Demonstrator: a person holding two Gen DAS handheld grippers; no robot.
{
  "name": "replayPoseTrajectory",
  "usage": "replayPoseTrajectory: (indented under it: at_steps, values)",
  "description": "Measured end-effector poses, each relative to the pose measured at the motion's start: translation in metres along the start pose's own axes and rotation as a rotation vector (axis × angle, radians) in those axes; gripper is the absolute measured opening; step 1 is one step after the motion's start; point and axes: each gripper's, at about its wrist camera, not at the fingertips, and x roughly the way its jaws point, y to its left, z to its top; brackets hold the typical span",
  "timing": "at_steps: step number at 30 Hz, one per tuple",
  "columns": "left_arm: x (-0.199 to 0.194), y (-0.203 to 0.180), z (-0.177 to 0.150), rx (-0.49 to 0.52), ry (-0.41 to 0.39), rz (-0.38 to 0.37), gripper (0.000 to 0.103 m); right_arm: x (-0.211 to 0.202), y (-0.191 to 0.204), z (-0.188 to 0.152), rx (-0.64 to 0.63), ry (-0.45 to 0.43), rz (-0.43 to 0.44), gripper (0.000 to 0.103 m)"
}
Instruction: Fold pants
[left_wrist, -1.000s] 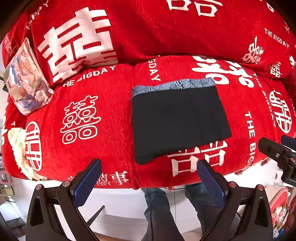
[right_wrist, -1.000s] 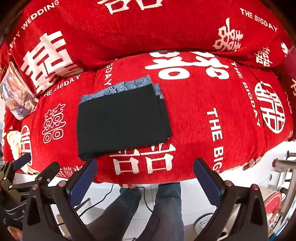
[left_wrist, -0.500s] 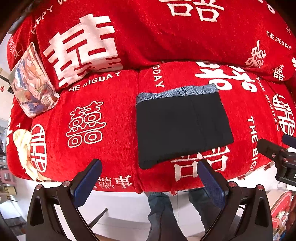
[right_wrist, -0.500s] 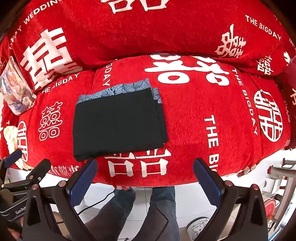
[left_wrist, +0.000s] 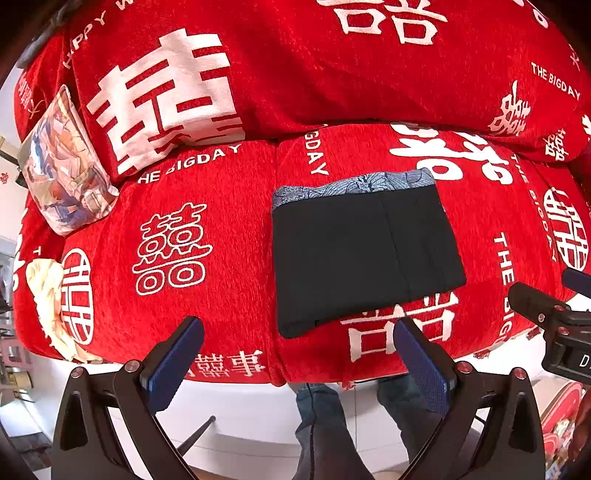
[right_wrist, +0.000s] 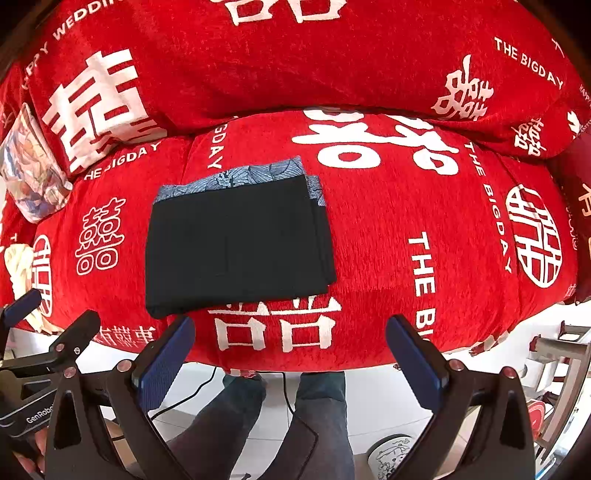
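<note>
Left wrist view showed the sofa under a red cover with white lettering, biggest thing in frame. Pants lay on the seat cushion as a flat dark rectangle, blue patterned band showing along the far edge; fold looked finished. A printed pillow leaned at the sofa's left end, well apart from the pants. Left gripper hung off the front edge, jaws wide apart, holding nothing. Right gripper did likewise, jaws apart, empty, its left finger near the pants' near corner. Risks, as I judged them: that finger could snag the near corner and drag the top layer open; layers at the right edge looked slightly stepped, so a nudge could skew the stack; soft cushion might let it slump.
</note>
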Motion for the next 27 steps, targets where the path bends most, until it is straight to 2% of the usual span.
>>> replayPoseTrajectory:
  at_steps: [27]
  values:
    - [-0.0051, -0.0057, 0.0017, -0.002, -0.020, 0.027, 0.103, -0.0027, 0.0027, 0.0010, -0.019, -0.007, -0.008, 0.103]
